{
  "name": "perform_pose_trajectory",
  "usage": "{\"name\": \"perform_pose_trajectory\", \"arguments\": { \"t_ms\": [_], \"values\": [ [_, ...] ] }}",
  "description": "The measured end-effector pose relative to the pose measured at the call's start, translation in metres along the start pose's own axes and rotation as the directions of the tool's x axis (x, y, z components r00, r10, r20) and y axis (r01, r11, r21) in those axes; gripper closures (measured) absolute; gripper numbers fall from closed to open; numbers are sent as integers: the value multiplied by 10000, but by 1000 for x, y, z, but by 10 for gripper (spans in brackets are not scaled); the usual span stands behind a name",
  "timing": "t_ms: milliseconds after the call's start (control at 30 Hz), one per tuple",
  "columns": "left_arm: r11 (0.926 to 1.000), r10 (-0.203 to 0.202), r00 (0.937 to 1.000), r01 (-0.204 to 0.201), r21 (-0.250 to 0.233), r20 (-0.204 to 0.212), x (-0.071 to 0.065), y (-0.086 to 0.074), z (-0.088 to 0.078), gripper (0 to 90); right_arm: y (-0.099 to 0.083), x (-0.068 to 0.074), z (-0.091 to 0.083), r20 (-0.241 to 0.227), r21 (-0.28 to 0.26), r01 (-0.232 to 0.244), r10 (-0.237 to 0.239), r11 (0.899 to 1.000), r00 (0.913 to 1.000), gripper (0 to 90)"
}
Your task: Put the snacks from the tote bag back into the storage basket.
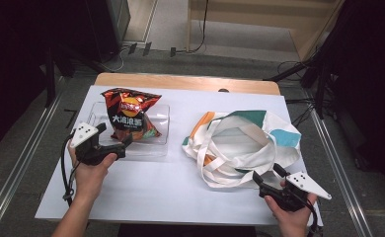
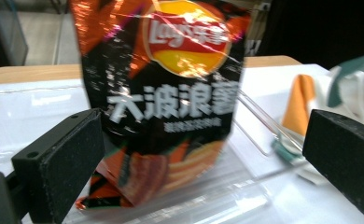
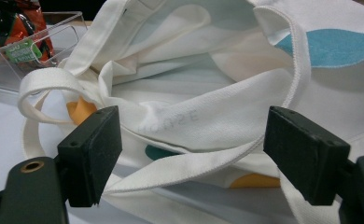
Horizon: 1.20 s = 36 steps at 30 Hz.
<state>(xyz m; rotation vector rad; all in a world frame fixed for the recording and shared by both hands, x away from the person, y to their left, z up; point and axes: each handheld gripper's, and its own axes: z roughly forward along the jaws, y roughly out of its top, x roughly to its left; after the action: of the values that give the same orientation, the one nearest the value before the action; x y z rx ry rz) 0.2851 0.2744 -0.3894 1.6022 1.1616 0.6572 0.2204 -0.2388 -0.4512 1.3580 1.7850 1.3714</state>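
The left gripper (image 1: pixel 115 143) has its jaws spread wide with nothing pressed between them, aimed at the chip bag (image 1: pixel 130 114) that stands upright in a clear tray (image 1: pixel 163 129) near the desk's left edge; in the left gripper view the bag (image 2: pixel 171 93) sits squarely between and beyond the two black pads, apart from both, so this looks like a lining-up for a pinch on the bag's lower half. The right gripper (image 1: pixel 267 176) is likewise spread wide and empty, close to the desk's near right corner, its jaws pointing at the tote bag (image 1: pixel 242 140) that lies slumped with its mouth gaping toward the near edge. Probably the tote is left open like that so the chips can go in, and the right gripper waits at the rim to lift or hold it. The high view gives the layout: tray and tote well apart on the white desk (image 1: pixel 151 187). The right gripper view adds what that one cannot: the hemmed rim and a white strap (image 3: pixel 180 170) running between its pads (untouched, as far as I can tell), plus faint lettering on the cloth. The left gripper view shows the bag's print and crinkled foil.
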Motion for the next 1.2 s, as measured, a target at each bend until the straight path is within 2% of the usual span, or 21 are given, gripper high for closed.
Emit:
{"name": "perform_pose_trajectory", "arguments": {
  "t_ms": [200, 300, 467, 533, 667, 767, 933, 1100, 1200],
  "values": [
    [9994, 358, 9984, -359, 5, 429, -12, -12, -9, 0, 0, -1, 0, 31, 7, -17, 17, 10000, 10000, 200],
    [9987, 505, 9957, -513, 82, 780, -18, -19, -12, 0, 0, -1, 0, 37, 5, -12, 12, 10000, 10000, 200],
    [9959, 736, 9946, -772, 473, 732, -27, -31, -15, 0, 0, -1, 0, 61, 5, 16, -16, 10000, 10000, 200],
    [9949, 738, 9938, -792, 626, 834, -29, -36, -16, 0, -1, -2, 0, 73, 12, 23, -23, 10000, 10000, 200],
    [9935, 844, 9930, -903, 699, 829, -31, -42, -19, 0, -1, -5, 0, 166, -28, -41, 41, 10000, 9999, 200],
    [9944, 708, 9942, -767, 731, 807, -28, -49, -24, 0, -1, -8, -1, 218, -46, -57, 58, 10000, 9997, 200],
    [9932, 725, 9961, -767, 871, 505, -18, -62, -35, 0, -2, -10, -1, 257, 7, 3, -3, 10000, 9997, 200],
    [9919, 468, 9989, -454, 1187, -91, 0, -67, -37, 0, -2, -20, -4, 241, -197, -46, 51, 9998, 9997, 155],
    [9908, 212, 9995, -179, 1339, -234, 12, -69, -38, 0, 0, -29, -8, 359, -420, -158, 174, 9990, 9992, 152]
  ]
}}
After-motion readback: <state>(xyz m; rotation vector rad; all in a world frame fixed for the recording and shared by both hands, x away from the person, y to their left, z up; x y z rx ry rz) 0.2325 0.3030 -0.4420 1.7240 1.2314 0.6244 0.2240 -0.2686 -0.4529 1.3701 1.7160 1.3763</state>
